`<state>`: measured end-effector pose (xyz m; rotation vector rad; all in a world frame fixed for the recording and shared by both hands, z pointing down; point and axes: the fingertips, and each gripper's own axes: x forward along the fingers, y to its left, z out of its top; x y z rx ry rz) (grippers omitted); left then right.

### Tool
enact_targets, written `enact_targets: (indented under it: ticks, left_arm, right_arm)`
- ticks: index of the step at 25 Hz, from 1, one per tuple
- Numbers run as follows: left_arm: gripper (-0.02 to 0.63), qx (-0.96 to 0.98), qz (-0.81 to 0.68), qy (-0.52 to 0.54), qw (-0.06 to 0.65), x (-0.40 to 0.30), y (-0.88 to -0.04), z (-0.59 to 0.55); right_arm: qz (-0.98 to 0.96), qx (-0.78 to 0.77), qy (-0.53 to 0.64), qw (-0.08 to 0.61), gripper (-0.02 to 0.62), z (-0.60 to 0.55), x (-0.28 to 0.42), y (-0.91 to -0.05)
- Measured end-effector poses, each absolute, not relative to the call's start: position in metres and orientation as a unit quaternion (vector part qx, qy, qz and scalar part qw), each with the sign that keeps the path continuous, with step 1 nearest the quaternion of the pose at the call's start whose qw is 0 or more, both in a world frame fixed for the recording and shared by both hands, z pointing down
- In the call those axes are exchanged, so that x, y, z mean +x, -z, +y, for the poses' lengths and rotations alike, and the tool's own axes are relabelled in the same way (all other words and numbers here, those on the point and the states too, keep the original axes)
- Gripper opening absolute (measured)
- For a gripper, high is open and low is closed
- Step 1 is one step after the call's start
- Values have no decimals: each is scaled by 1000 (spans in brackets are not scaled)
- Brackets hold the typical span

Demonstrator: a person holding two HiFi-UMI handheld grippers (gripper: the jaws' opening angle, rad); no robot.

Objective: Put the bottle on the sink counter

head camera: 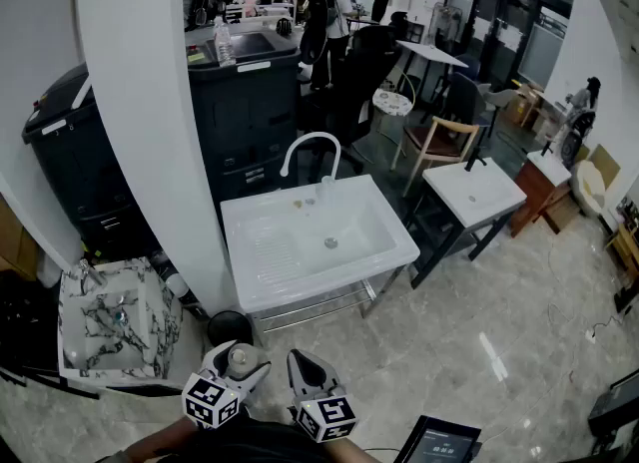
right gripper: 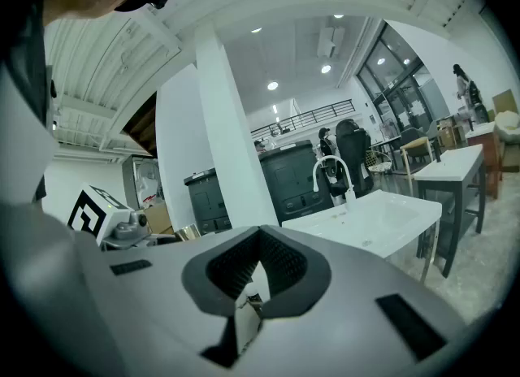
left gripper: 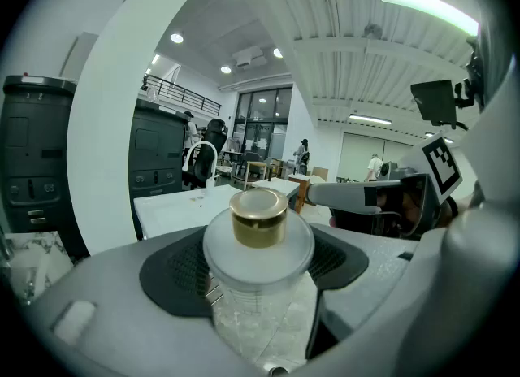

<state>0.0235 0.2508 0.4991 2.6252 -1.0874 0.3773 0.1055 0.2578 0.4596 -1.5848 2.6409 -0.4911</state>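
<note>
The left tool (head camera: 238,359) and right tool (head camera: 305,365) are light grey moulded shells. Each carries 1 white cube (head camera: 212,398) with black square markers and 2 black ribbed pads (left gripper: 175,274). The person wears a dark top (head camera: 260,443).

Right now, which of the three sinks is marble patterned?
The low sink at the left, veined black on white; the middle sink and the right sink are plain white.

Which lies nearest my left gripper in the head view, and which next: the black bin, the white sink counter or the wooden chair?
1. The black bin: on the floor just ahead of the left gripper, below the counter's front edge.
2. The white sink counter: straight ahead, centre.
3. The wooden chair: well beyond the counter, to the right.
</note>
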Motion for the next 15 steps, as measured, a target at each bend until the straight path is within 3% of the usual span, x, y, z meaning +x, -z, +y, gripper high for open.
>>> enact_targets:
  ticks: [6,15]
  left_arm:
    - [339,908,-384,-132,105,-10,-484,257]
    - [339,911,-372,-136,113,-34,-492,254]
  right_arm:
    - [846,-510,152,9,-5,257,73,-453]
    - [839,-520,159,25,-5,256,48,-454]
